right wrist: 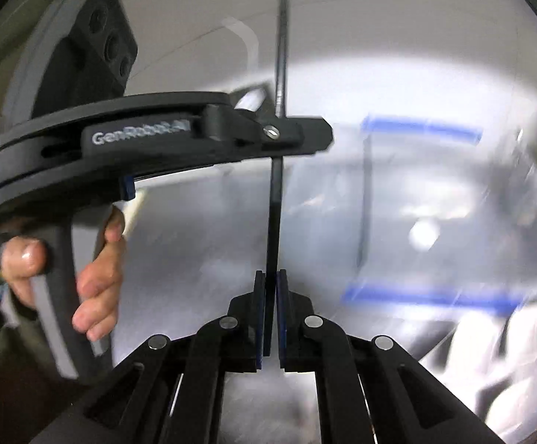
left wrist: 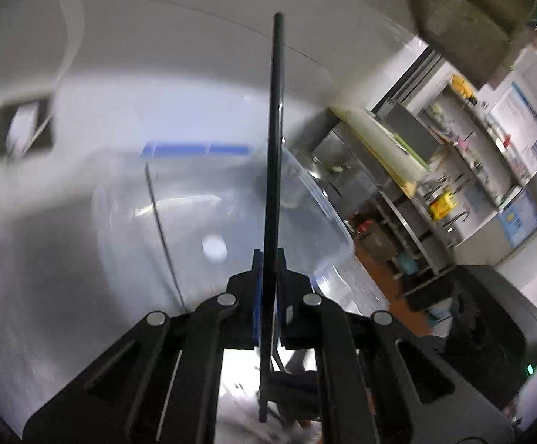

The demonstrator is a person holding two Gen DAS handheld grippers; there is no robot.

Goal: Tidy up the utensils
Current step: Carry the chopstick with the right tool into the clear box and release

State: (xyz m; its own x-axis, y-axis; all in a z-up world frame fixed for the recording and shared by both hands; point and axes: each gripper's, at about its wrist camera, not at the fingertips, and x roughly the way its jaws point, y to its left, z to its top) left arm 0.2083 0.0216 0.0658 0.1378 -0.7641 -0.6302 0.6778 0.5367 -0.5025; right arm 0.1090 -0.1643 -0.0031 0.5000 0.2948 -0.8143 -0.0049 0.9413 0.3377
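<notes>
Left gripper (left wrist: 268, 259) clamps a thin utensil (left wrist: 274, 148) edge-on between its pads; the utensil runs straight ahead, up past the jaws and back below them. Beyond it a clear bin (left wrist: 231, 214) on the table (left wrist: 46, 240), a thin rod lying inside it left of the utensil. Shelves (left wrist: 453, 185) with clutter far right, behind the bin. In the right wrist view, right gripper (right wrist: 270, 281) pinches a second thin utensil (right wrist: 274, 203) pointing ahead; the left gripper (right wrist: 316, 133) crosses in front of it from the left, hand (right wrist: 94, 270) on its handle lower left. Bin (right wrist: 453, 222) to the right.
</notes>
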